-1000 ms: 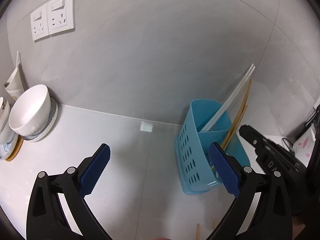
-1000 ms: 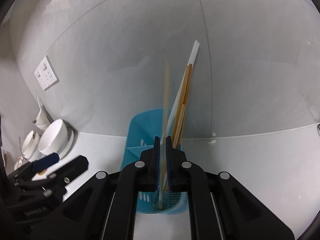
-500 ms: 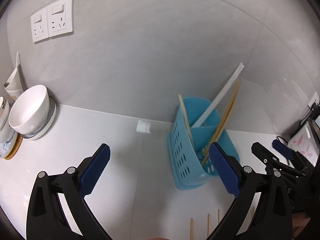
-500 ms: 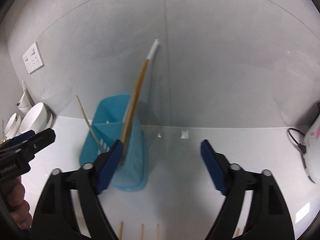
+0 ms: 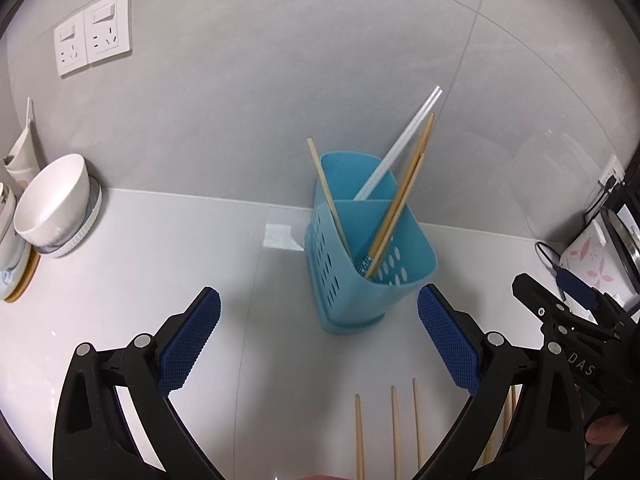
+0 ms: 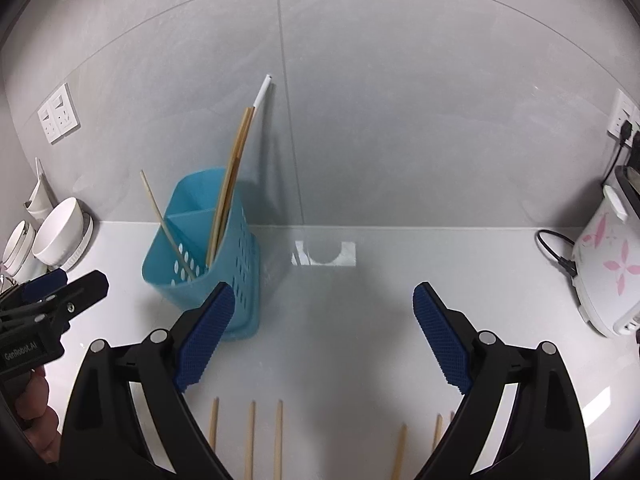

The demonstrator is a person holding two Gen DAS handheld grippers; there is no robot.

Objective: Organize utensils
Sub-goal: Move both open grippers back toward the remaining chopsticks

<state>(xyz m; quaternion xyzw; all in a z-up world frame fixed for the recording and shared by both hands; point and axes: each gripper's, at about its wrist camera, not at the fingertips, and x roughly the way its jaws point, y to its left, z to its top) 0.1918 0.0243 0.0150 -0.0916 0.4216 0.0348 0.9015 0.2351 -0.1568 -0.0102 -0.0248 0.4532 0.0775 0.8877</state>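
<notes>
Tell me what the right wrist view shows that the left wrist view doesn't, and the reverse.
Only the right wrist view shows the whole white cooker with pink flowers, a second wall socket above it, and more wooden chopsticks lying to the right on the counter.

Only the left wrist view looks down into the blue holder, showing the patterned tip of a chopstick inside.

Both show the holder with wooden and white chopsticks, three chopsticks lying in front, the white bowl, the double wall socket, and both grippers, left and right, open and empty.

Both wrist views look down; share blue caddy (image 5: 370,240).
</notes>
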